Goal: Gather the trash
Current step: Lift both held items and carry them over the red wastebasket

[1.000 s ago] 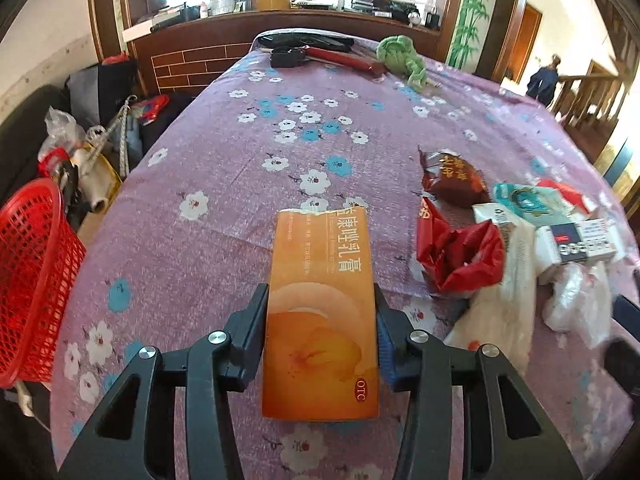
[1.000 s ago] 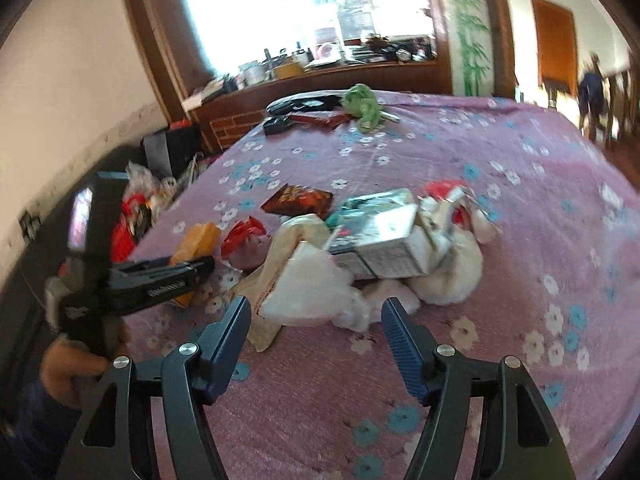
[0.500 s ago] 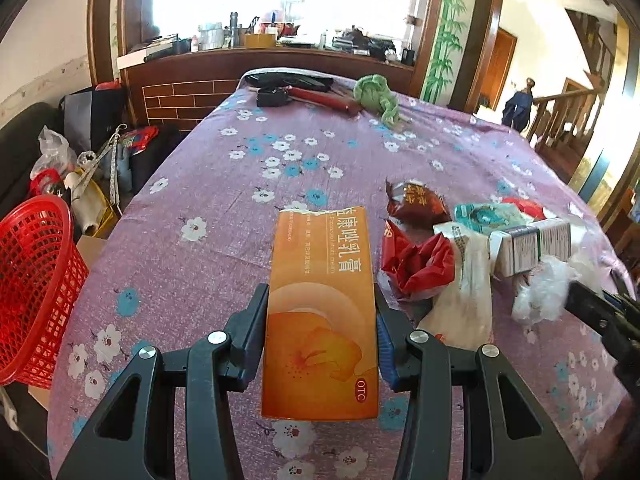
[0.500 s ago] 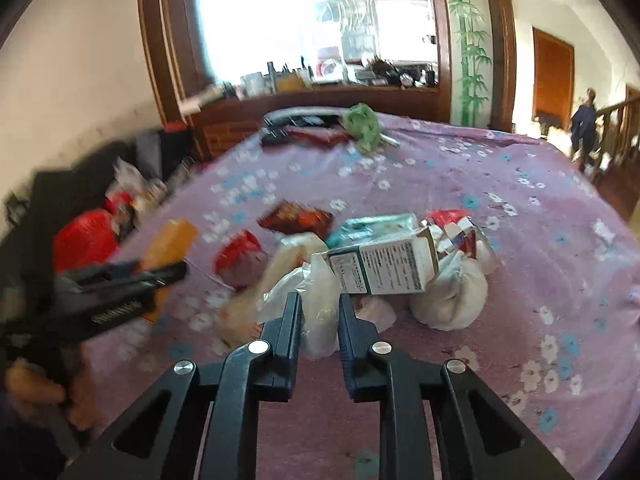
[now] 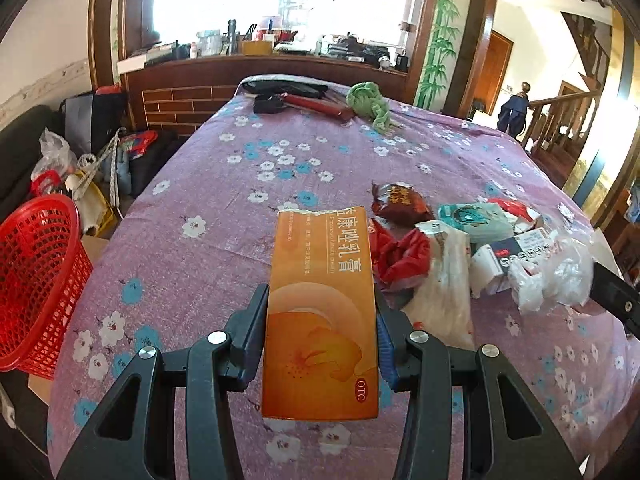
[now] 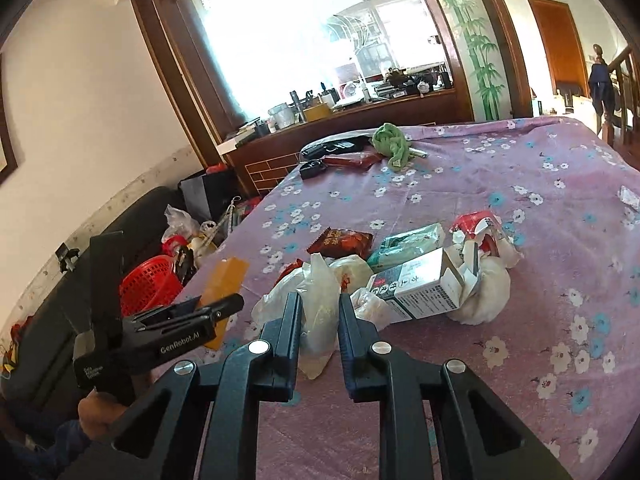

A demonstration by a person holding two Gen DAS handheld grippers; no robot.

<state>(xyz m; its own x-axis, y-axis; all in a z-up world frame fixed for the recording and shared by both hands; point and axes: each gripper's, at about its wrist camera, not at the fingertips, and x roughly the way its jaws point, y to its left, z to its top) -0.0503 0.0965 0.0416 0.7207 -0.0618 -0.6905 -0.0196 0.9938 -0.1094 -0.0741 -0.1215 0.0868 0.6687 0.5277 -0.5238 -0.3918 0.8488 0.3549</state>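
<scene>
In the left wrist view, an orange carton [image 5: 322, 312] is clamped at centre frame by the left gripper [image 5: 320, 332], a red basket [image 5: 34, 288] being seen at the left edge; in the right wrist view, a white plastic bag [image 6: 319, 304] is pinched at lower centre by the right gripper [image 6: 319, 322], beside the trash pile [image 6: 424, 276] on the flowered tabletop [image 6: 540, 184]

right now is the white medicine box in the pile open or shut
Open: the end flap of the white medicine box stands out from its right end.
</scene>
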